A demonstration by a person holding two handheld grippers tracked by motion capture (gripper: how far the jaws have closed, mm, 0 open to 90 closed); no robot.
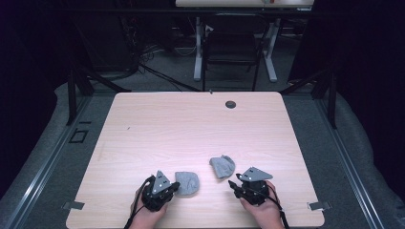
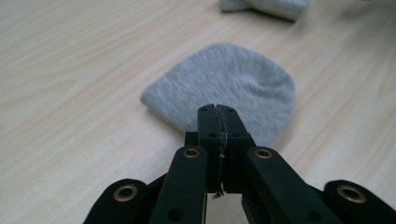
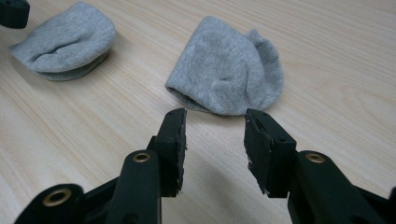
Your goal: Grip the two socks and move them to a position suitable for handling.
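Observation:
Two small grey socks lie on the light wooden table (image 1: 191,124). The left sock (image 1: 187,182) (image 2: 229,79) is a flat rounded shape. My left gripper (image 1: 175,189) (image 2: 218,112) is shut, its tips at this sock's near edge; I cannot tell whether any fabric is pinched. The right sock (image 1: 222,166) (image 3: 229,70) is folded over, cuff toward me. My right gripper (image 1: 234,183) (image 3: 215,130) is open just short of that cuff, nothing between its jaws. The right gripper view also has the left sock (image 3: 65,42) at its upper left.
A dark round grommet (image 1: 230,104) sits near the table's far edge. Metal brackets (image 1: 319,206) mark the front corners, and both hands rest close to the front edge. A chair (image 1: 232,47) and desk legs stand beyond the table.

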